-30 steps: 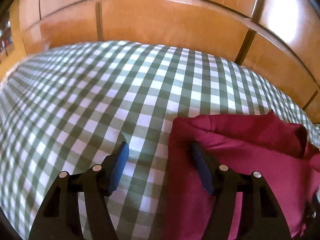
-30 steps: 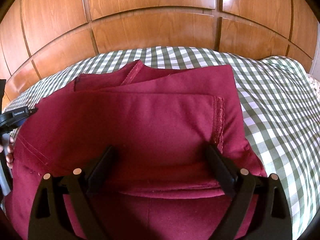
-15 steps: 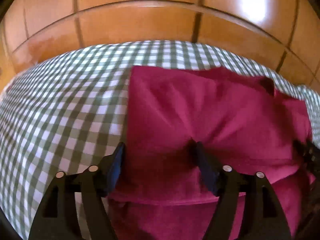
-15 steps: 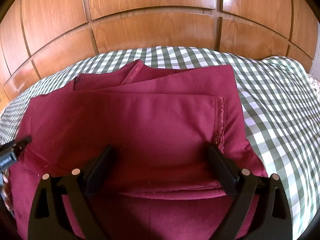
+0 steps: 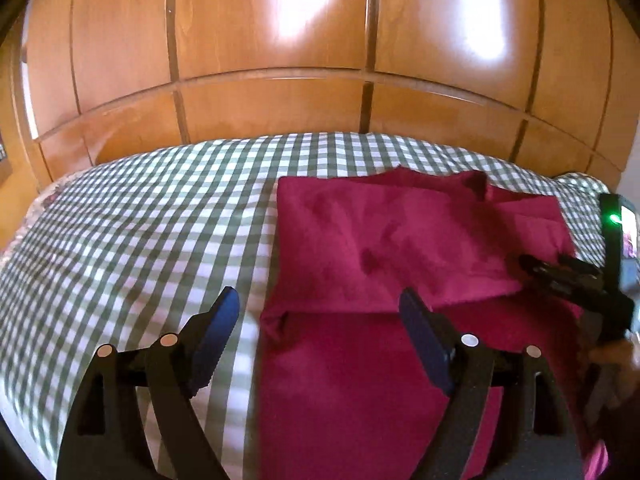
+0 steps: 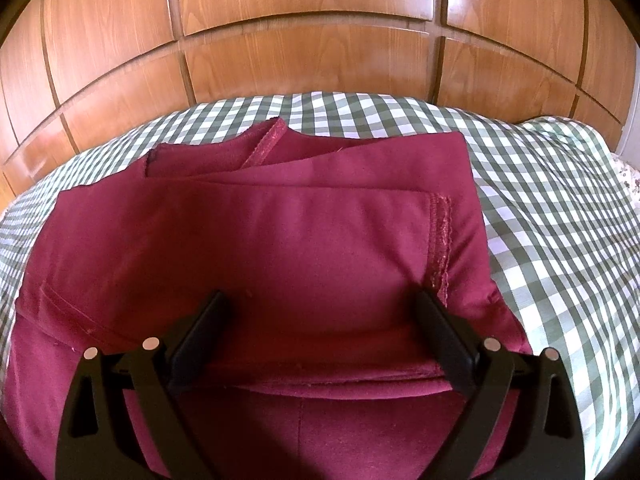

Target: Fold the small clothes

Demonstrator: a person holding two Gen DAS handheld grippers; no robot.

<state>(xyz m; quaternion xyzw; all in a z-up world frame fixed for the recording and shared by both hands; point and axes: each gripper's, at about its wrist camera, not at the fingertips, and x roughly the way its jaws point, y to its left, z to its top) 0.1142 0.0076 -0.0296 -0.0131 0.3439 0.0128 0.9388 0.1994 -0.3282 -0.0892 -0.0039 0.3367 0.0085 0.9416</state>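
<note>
A dark red garment [image 5: 384, 248] lies partly folded on the green-and-white checked bedspread [image 5: 132, 232]. In the left wrist view my left gripper [image 5: 320, 312] is open and empty, straddling the garment's left edge near the fold. The right gripper's fingers [image 5: 560, 272] show at the right edge, over the garment. In the right wrist view the garment [image 6: 280, 248] fills the middle, folded with a seam on the right. My right gripper [image 6: 324, 316] is open and empty, low over the folded layer, one finger near the seam.
A wooden panelled wardrobe [image 5: 280, 80] stands right behind the bed, also in the right wrist view [image 6: 312, 48]. Bare checked bedspread [image 6: 560, 208] lies right of the garment. A floral fabric edge [image 6: 628, 176] shows far right.
My left gripper has pulled back and turned right, so the whole garment and the right gripper came into its view. It has left the right wrist view. The right gripper has barely moved.
</note>
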